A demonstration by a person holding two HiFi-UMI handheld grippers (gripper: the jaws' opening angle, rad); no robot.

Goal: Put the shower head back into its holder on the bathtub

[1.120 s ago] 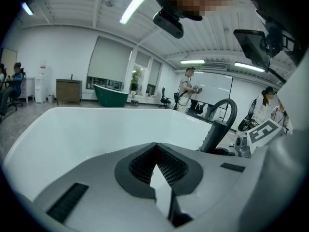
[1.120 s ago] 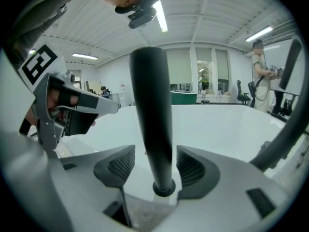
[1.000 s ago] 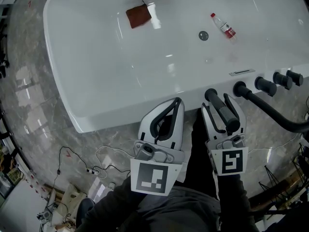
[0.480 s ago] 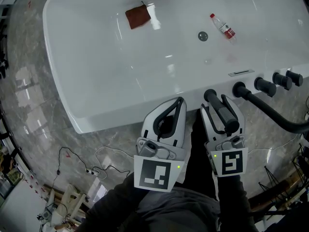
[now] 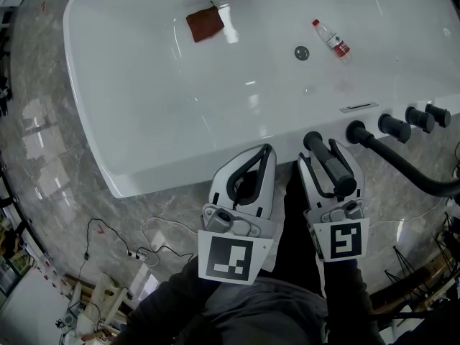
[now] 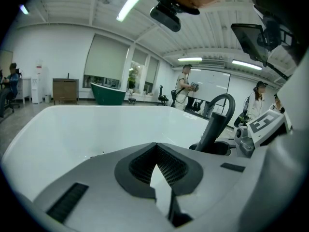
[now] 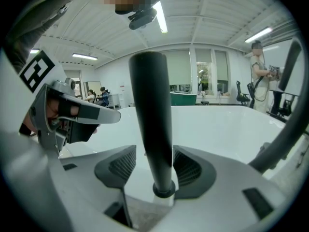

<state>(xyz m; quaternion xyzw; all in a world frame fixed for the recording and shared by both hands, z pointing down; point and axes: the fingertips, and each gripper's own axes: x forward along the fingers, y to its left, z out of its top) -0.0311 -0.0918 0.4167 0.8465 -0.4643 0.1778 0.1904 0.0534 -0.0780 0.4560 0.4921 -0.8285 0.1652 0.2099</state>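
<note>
The black shower head handle (image 5: 330, 162) stands upright in its holder (image 7: 164, 190) on the near rim of the white bathtub (image 5: 180, 157). Its hose (image 5: 410, 167) curves off to the right. My right gripper (image 5: 320, 152) reaches around the handle, one jaw on each side. In the right gripper view the handle (image 7: 153, 129) rises between the pads (image 7: 120, 164), which stand close beside it without a visible squeeze. My left gripper (image 5: 266, 149) hovers beside it at the tub's edge. It is shut and empty, and its pads (image 6: 145, 166) meet at a point.
A brown cloth (image 5: 205, 24), a plastic bottle (image 5: 332, 39) and the drain (image 5: 302, 52) lie in the tub. Black tap knobs (image 5: 395, 126) line the rim to the right of the holder. Cables (image 5: 115, 239) trail over the marble floor. People stand far off in the room.
</note>
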